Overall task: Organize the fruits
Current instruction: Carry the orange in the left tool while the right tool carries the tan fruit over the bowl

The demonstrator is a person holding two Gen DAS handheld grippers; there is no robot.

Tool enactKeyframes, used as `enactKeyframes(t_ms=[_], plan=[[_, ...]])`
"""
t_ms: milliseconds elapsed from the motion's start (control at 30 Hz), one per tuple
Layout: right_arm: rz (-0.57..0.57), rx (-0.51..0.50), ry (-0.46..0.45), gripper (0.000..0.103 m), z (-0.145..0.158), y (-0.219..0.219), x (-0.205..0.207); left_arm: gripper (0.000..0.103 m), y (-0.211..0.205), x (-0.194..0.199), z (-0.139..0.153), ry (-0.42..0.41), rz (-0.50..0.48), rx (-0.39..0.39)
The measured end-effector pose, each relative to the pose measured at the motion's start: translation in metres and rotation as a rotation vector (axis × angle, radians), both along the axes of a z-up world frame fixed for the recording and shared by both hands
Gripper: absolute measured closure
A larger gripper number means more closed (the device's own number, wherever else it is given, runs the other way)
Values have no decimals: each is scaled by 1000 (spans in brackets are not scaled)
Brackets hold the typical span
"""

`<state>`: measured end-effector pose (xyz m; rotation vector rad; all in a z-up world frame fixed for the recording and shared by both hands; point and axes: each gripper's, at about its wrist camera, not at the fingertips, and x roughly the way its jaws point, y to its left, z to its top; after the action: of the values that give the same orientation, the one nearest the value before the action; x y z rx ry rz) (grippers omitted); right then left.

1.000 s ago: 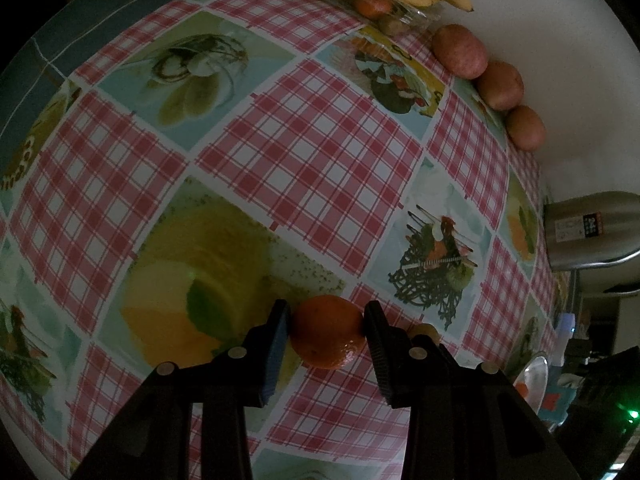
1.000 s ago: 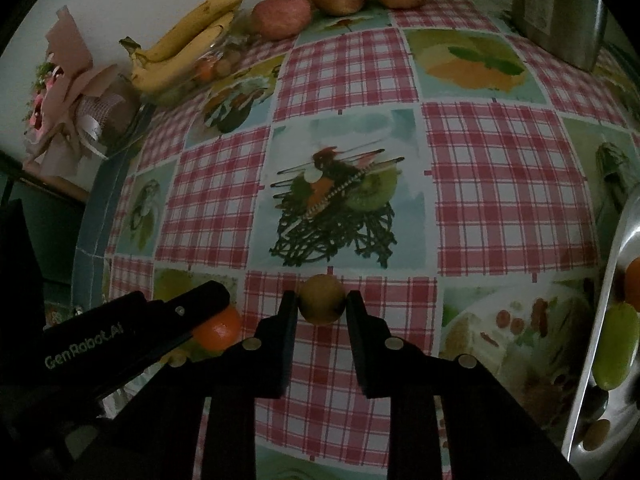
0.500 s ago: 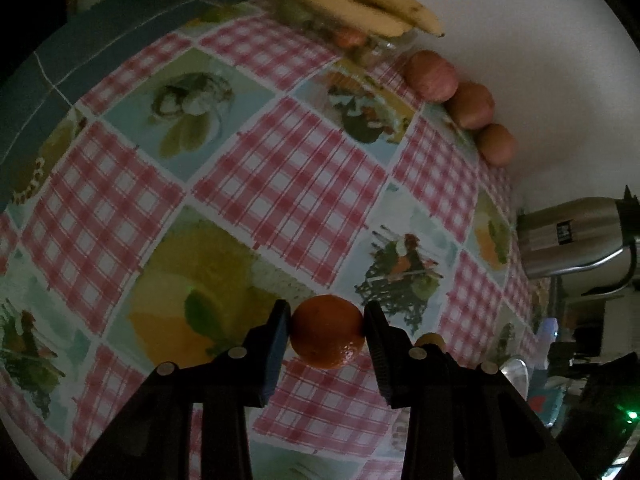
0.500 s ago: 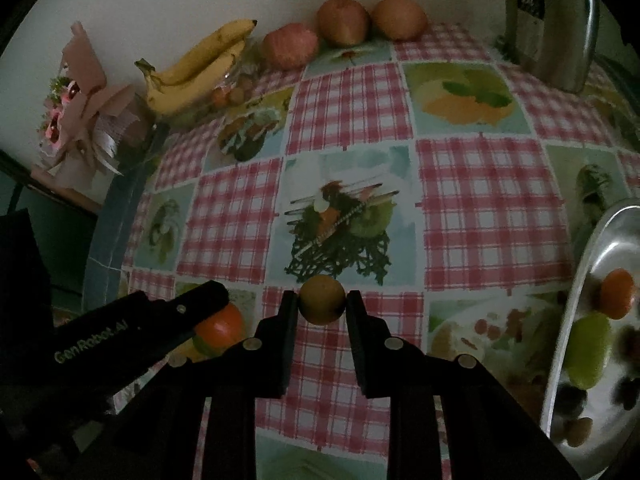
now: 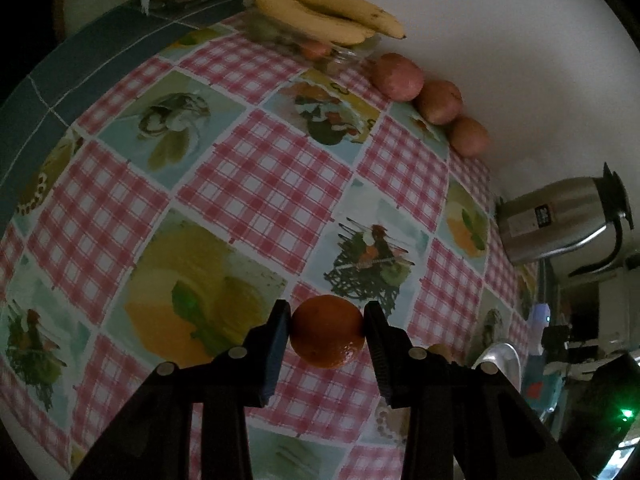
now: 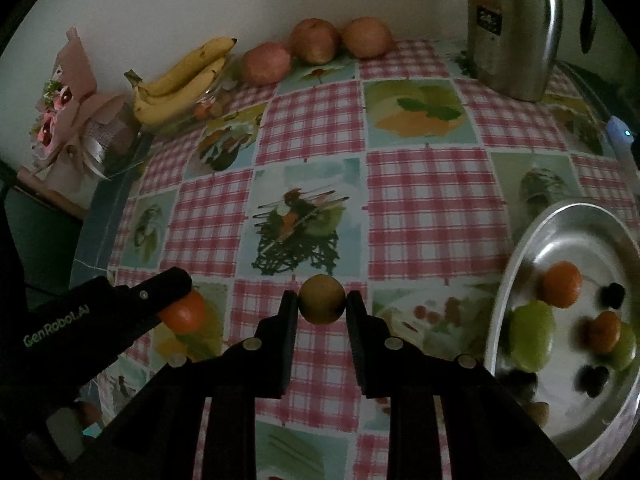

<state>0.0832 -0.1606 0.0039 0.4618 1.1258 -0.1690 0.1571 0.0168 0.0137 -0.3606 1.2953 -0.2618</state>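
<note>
My left gripper is shut on an orange mandarin, held above the checked tablecloth. In the right wrist view the same mandarin shows at the left under the left gripper's black finger. My right gripper is shut on a small yellow-brown round fruit, also lifted off the cloth. A steel plate lies at the right with several fruits in it: a mandarin, green fruits and dark berries.
Bananas rest on a clear bowl at the back by the wall, with three reddish apples in a row beside them. A steel kettle stands at the back right. A wrapped pink bouquet sits off the table's left edge.
Both grippers have risen with their fruits; the table looks farther away and more of the steel plate, kettle and wall has come into view.
</note>
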Motion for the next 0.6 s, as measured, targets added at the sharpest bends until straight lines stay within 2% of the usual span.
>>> enactKeyframes(t_ms=[600], plan=[[-90, -20, -2, 77, 18, -37, -44, 62, -50, -33, 16, -57, -135, 33]])
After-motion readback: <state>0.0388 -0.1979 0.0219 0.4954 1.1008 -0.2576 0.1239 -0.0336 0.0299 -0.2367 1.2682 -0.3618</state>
